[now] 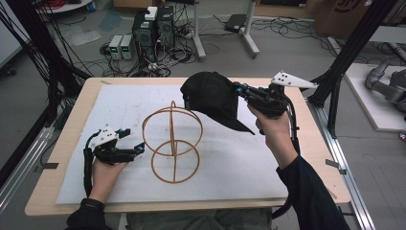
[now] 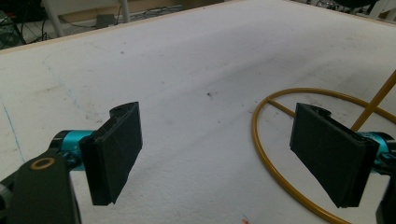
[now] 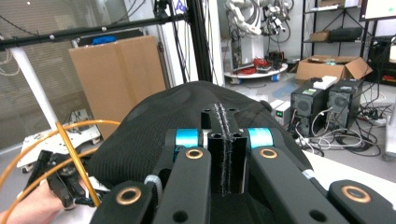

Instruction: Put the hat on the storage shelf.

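Note:
A black cap [image 1: 210,98] hangs in the air over the back right of the table, its peak pointing toward the front right. My right gripper [image 1: 238,89] is shut on the cap's back edge; in the right gripper view the jaws press together on the black fabric [image 3: 154,126]. A yellow wire stand [image 1: 173,141] made of rings and a post rests on the white mat [image 1: 119,110], its top ring just left of the cap. My left gripper [image 1: 139,148] stands open beside the stand's lower ring [image 2: 275,172], jaws wide apart with nothing between them.
The white mat covers most of the wooden table [image 1: 72,115]. Black frame posts [image 1: 352,52] rise at the right and cables hang at the left. Computer towers [image 1: 153,28] and wires lie on the floor behind the table.

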